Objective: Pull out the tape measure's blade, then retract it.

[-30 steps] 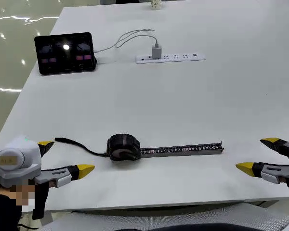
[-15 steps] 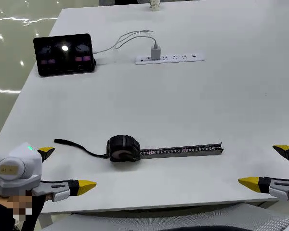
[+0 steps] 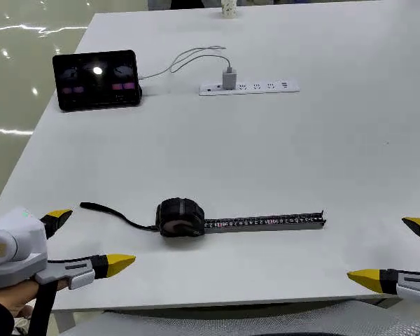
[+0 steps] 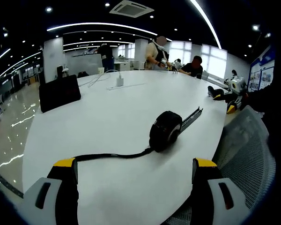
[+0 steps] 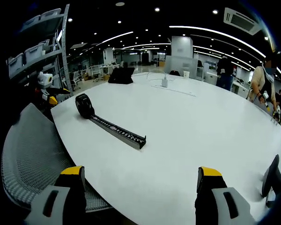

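Retraction is judged pending: black round tape measure [image 3: 179,217], marked blade [image 3: 266,222] extended, is seen on white table [image 3: 266,154] between open-jawed left gripper [image 3: 101,236] and right gripper [image 3: 378,248]; its case must be grasped.

The table [image 3: 280,154] is smooth and mostly matt, the case of the tape measure [image 3: 180,216] seemingly ribbed black rubber.

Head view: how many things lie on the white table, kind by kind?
Black round tape measure: 1
Black flat tablet: 1
White plastic power strip: 1
White charger with cable: 1
Small white cup: 1
Total: 5
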Demonstrator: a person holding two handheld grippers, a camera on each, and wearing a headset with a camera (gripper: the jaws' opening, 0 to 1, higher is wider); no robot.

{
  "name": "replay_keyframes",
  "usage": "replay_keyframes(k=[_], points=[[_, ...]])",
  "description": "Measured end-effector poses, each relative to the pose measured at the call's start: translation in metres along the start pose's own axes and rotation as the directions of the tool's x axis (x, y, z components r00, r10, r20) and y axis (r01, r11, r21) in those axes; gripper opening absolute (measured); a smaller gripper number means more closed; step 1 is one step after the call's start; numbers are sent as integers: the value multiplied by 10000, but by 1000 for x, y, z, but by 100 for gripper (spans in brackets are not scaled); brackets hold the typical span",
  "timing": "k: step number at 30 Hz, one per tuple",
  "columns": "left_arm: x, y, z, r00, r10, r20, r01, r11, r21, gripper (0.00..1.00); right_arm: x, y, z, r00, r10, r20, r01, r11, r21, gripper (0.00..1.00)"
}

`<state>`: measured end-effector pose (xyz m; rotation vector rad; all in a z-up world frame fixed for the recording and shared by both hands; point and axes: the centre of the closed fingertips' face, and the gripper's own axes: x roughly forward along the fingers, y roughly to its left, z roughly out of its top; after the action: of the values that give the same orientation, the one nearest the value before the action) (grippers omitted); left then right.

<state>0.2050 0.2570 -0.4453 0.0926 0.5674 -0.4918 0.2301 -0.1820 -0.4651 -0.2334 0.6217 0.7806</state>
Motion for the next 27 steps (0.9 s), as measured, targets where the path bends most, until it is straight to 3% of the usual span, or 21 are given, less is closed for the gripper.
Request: replay_keyframes(k=[9, 14, 18, 21, 27], points=[[2, -2, -6, 9997, -40, -261, 45, 9998, 190, 99, 2, 1, -6, 9994, 65, -337, -64, 10000, 43, 99], [6, -10, -8, 9986, -236, -479, 245, 9995, 183, 99, 2, 0, -5, 9995, 28, -308, -30, 10000, -89, 99], [13, -11, -3, 9988, 5, -487, 6, 9997, 243, 99, 5, -4, -4, 9990, -140, -420, 118, 9986, -510, 99], [18, -20, 3, 9994, -42, -355, 47, 9999, 127, 99, 7, -1, -2, 9990, 2, -450, -33, 9976, -690, 99], [35, -47, 7, 9966, -320, -765, 341, 9990, 273, 99, 10, -1, -1, 9971, 97, -750, -183, 9933, -1143, 99]])
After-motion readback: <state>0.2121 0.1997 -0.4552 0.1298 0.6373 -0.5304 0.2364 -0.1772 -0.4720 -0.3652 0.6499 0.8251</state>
